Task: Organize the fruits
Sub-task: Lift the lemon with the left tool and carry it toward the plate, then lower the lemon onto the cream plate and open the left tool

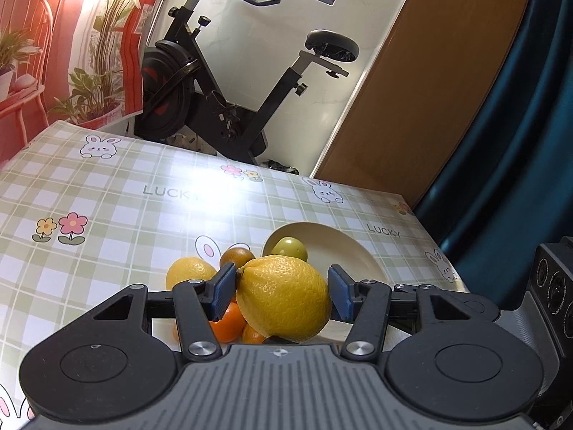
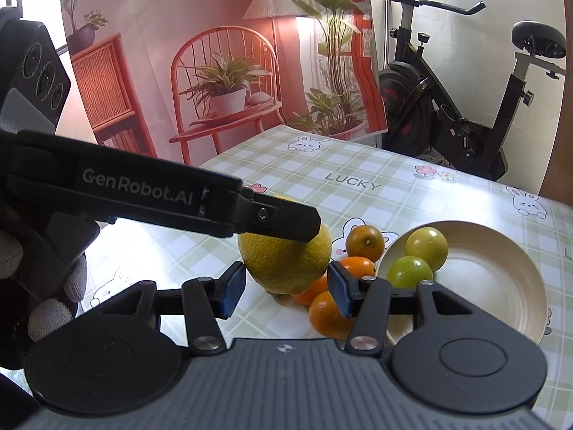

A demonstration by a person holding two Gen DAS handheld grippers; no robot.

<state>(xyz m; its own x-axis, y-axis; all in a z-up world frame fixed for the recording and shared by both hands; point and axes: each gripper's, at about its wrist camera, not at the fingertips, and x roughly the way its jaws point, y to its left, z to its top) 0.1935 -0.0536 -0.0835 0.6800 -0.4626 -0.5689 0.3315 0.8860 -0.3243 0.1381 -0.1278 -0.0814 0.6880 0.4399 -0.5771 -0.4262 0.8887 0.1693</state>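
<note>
Checked bunny-print cloth covers the worktop (image 1: 107, 193); exercise bike (image 1: 215, 82) and a printed backdrop (image 2: 215, 71) sit behind it.

Left gripper (image 1: 283, 286) is clamped on a big lemon (image 1: 283, 297), blue pads on both flanks, fruit apparently clear of the cloth. In the right wrist view its finger crosses over the top of that lemon (image 2: 286, 261). Right gripper (image 2: 286, 283) looks part-open and empty: the lemon lies beyond its pads, not between them.

Cream plate (image 1: 343, 247) sits at 1 o'clock from the held lemon, with two green fruits (image 2: 419, 258) at its left rim. Still on the cloth: a second lemon (image 1: 189, 272) at 10 o'clock, a dark orange (image 1: 236, 254) at 11, and small oranges (image 2: 329, 311) underneath.

Likely step: carry the lemon to the plate. To do it well:
- keep the squeeze steady; the rind is rounded and could roll out
- lift over the orange cluster before swinging toward 1 o'clock
- aim for the bare right half of the plate, away from the green fruit
- lower until it rests, then release
- hold the right gripper out of the path
</note>
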